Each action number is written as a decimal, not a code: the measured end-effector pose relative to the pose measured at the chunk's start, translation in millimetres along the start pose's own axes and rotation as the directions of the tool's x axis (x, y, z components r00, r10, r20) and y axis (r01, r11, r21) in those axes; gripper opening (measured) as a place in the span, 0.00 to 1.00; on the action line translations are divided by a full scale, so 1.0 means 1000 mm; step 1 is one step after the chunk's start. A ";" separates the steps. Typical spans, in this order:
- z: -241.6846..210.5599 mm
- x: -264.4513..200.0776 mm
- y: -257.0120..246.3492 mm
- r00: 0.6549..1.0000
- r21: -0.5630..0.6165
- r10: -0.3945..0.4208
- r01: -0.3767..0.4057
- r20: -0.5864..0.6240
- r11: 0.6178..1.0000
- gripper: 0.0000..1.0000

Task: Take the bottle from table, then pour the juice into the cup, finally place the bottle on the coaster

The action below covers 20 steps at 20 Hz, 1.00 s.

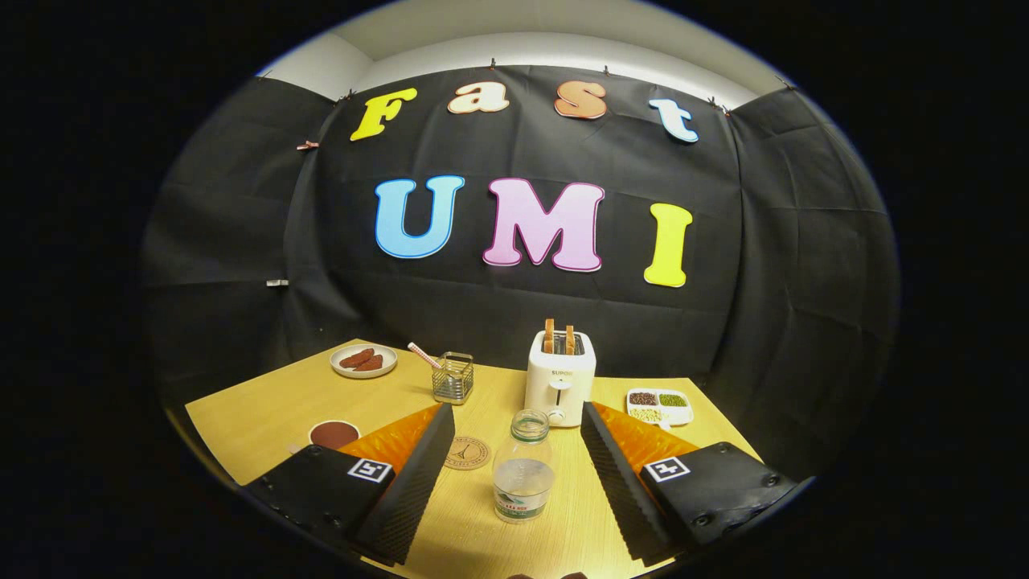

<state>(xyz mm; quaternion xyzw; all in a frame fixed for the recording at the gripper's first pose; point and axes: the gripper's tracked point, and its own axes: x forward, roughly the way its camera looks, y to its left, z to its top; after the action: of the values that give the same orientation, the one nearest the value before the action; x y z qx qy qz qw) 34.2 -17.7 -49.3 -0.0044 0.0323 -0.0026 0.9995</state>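
standing between the wide-open, empty claw fingers, a bottle on the wooden table

A light wooden surface fills the lower part of the booth, its grain running in pale yellow boards. Behind the surface hangs a black cloth wall, creased in faint horizontal and vertical folds, and it wraps round both sides of the surface as further black panels. Small clips pin the cloth along its upper edge. Above the cloth wall shows a plain white room wall and a pale ceiling. The light is even and warm on the surface, dimmer on the cloth
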 end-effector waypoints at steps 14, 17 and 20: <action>-0.054 0.034 -0.005 0.998 -0.002 -0.012 0.012 -0.057 1.000 0.98; -0.070 0.041 -0.007 0.997 0.008 -0.019 0.020 -0.081 1.000 0.98; -0.078 0.048 -0.008 0.996 0.012 -0.029 0.030 -0.083 0.999 0.98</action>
<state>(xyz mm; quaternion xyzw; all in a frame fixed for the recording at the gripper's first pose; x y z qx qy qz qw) 77.2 -26.8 -130.5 0.0019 0.0735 -0.0179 0.9971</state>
